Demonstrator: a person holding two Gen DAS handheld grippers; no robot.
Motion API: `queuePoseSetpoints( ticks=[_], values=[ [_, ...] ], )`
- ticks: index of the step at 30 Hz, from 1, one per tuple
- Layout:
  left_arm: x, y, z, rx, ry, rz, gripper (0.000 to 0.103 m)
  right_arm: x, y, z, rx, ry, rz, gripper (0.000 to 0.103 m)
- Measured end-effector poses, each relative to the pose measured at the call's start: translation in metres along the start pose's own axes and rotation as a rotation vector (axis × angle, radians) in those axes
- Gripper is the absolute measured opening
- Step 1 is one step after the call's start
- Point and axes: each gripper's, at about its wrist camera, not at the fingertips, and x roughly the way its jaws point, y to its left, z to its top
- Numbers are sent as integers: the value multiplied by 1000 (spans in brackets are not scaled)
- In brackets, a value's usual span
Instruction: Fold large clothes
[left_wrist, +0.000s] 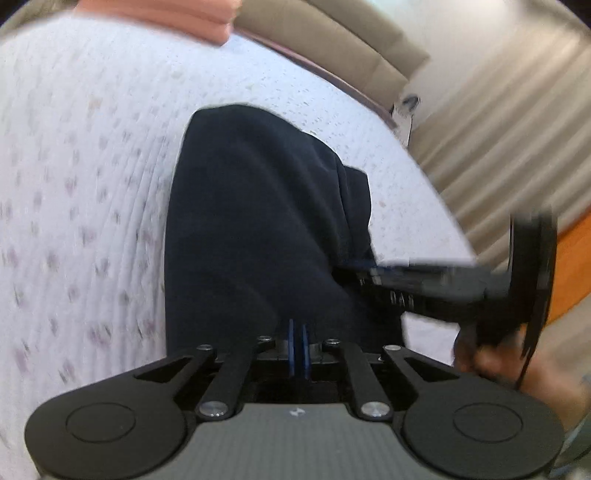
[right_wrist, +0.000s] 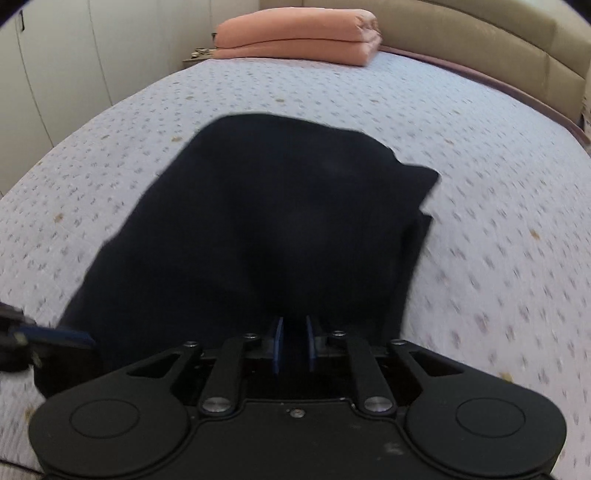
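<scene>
A dark navy garment (left_wrist: 258, 221) lies on a white bedspread with small purple flowers (left_wrist: 92, 184). My left gripper (left_wrist: 298, 349) is shut on the garment's near edge, its blue pads pressed close. The right gripper also shows in the left wrist view (left_wrist: 424, 288), reaching in from the right at the garment's right edge. In the right wrist view the garment (right_wrist: 277, 229) spreads ahead and my right gripper (right_wrist: 294, 343) is shut on its near edge, cloth between the pads. The left gripper (right_wrist: 44, 339) shows at the far left edge of that view, at the garment's corner.
A folded pink blanket (right_wrist: 299, 37) lies at the far end of the bedspread (right_wrist: 480, 166), before a beige headboard (right_wrist: 498, 33). White cabinet doors (right_wrist: 55, 74) stand left of the bed. Curtains (left_wrist: 498, 129) hang beyond the bed's edge.
</scene>
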Motion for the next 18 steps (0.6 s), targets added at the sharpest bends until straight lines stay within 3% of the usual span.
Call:
queuePoseSetpoints(
  ticks=[2, 4, 5, 8, 11, 13, 18],
  values=[
    [-7, 7, -2, -51, 1, -29, 7, -10, -4, -4, 9, 24, -21, 8],
    [-15, 4, -5, -32, 7, -20, 7, -28, -2, -9, 12, 51, -36, 8],
    [-19, 1, -5, -20, 9, -10, 8, -42, 2, -12, 9, 41, -34, 14],
    [-21, -2, -7, -15, 8, 9, 8, -68, 16, -17, 4, 1, 21, 16],
    [-14, -2, -10, -41, 14, 6, 7, -53, 26, -38, -27, 78, -4, 14],
    [-13, -1, -14, -34, 19, 11, 6, -32, 16, -60, 32, 181, -4, 9],
    [-17, 5, -25, -37, 81, 23, 4, -45, -17, -72, 192, 197, 69, 17]
  ],
)
